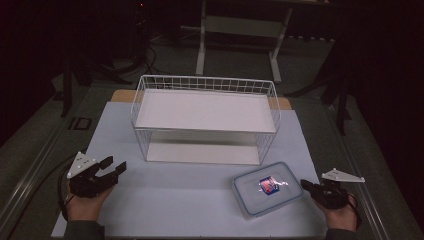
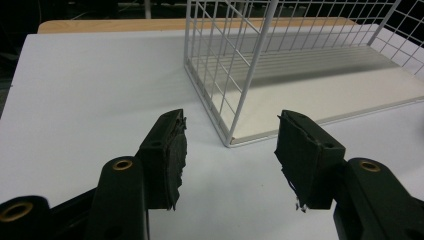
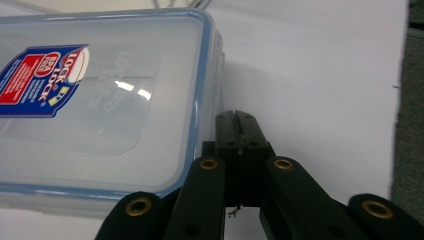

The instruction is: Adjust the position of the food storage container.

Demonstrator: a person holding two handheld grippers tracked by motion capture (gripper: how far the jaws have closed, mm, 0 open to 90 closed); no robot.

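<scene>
Seemingly at the start, we hold the left gripper [image 1: 114,167] with fingers spread and empty facing the wire basket [image 1: 205,86], the right gripper [image 1: 306,185] with fingers closed on nothing just beside the lidded container [image 1: 250,192], which they must open to grasp.

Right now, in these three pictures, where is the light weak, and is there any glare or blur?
High view: room behind the white wire basket is nearly black, the white table mat dim. Right gripper view: small glare spots on the clear plastic box lid with blue rim; near jaws soft. Left gripper view: evenly lit, fairly sharp.
</scene>
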